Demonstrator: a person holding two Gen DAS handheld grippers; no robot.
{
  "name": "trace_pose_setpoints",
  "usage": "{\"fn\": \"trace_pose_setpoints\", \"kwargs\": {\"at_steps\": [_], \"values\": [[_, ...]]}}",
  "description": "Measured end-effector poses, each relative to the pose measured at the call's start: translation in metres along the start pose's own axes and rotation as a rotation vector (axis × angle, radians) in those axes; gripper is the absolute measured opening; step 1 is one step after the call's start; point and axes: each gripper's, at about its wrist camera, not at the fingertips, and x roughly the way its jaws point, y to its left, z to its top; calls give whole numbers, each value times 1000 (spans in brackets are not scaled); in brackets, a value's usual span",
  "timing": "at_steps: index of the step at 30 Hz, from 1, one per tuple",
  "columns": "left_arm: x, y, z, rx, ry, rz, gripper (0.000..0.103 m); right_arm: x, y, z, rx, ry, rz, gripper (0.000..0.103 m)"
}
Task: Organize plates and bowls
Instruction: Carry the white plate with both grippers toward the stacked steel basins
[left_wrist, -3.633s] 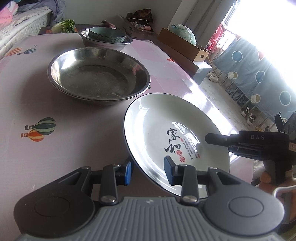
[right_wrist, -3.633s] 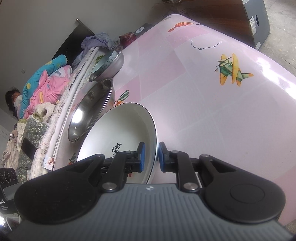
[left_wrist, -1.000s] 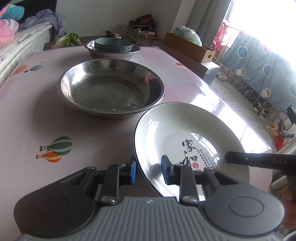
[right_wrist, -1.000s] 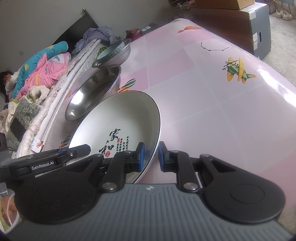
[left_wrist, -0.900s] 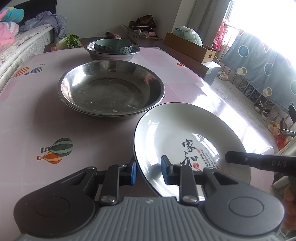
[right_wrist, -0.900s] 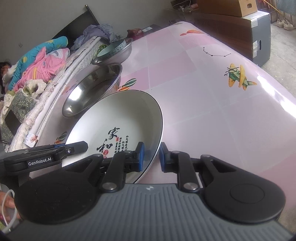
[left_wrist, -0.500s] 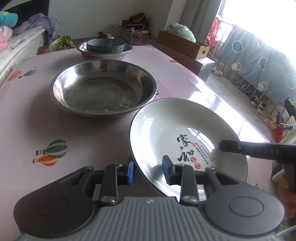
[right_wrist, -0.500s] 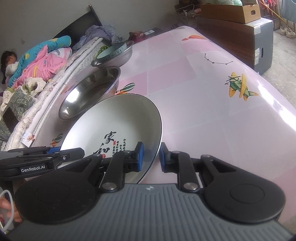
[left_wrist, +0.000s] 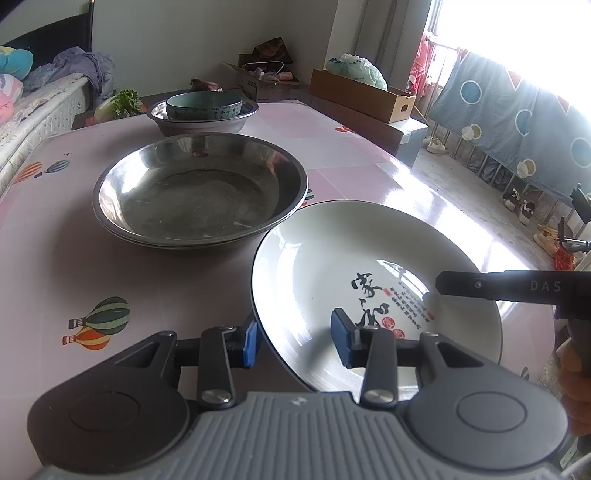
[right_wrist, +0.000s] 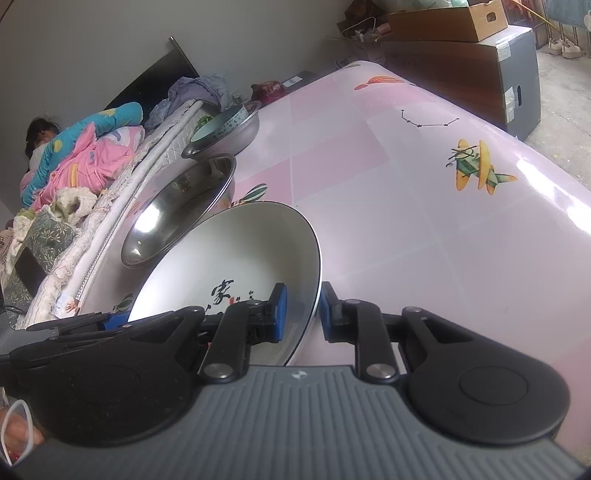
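Note:
A white plate (left_wrist: 369, 251) with black calligraphy lies low over the pink table (left_wrist: 110, 266), its far rim just beside a wide steel basin (left_wrist: 199, 195). My left gripper (left_wrist: 295, 341) straddles the plate's near-left rim. Its jaws are opening, and the inner pad stands clear of the plate. In the right wrist view my right gripper (right_wrist: 301, 310) is shut on the opposite rim of the plate (right_wrist: 236, 251). Farther back, a teal ceramic bowl (left_wrist: 203, 105) sits inside a smaller steel bowl (left_wrist: 199, 125).
A bed (right_wrist: 74, 177) with bedding and a person lying on it runs along the table's left side. A cardboard box (left_wrist: 362, 96) sits on a cabinet past the table's right edge. Greens (left_wrist: 123, 103) lie behind the far bowl.
The left jaws have spread wider around the plate's rim. The plate has settled flatter and nearer the steel basin. The right gripper's hold on the rim looks unchanged.

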Motion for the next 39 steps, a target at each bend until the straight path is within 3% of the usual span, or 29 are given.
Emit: {"fn": "trace_pose_setpoints", "kwargs": {"at_steps": [15, 39], "values": [[-5, -7, -1, 12, -6, 53, 40, -3, 6, -4, -7, -11, -24, 19], [-8, -8, -2, 7, -10, 47, 40, -9, 12, -2, -11, -13, -47, 19]]}}
